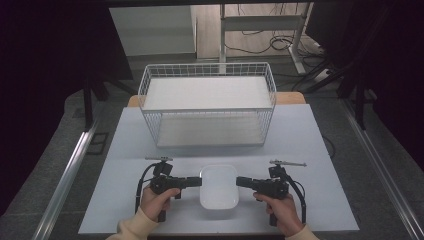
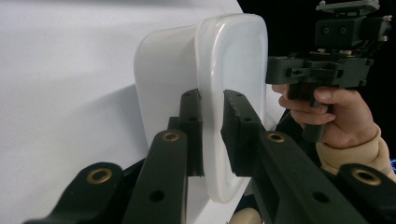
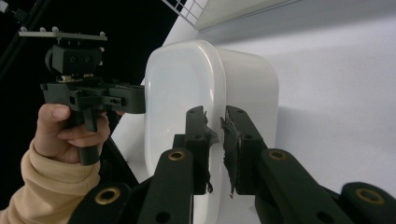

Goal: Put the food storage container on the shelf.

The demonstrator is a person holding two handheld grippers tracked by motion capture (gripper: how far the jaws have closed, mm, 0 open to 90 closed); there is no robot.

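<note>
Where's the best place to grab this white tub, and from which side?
By its rim. The white tub sits upright with thin walls and an out-turned lip, so come in level from each short side; the left gripper and right gripper already pinch opposite edges there.

A white wire basket (image 1: 207, 102) stands upright at the far middle of the pale worktop (image 1: 300, 145). Beyond the basket, cables (image 1: 272, 42) lie on the floor.
</note>
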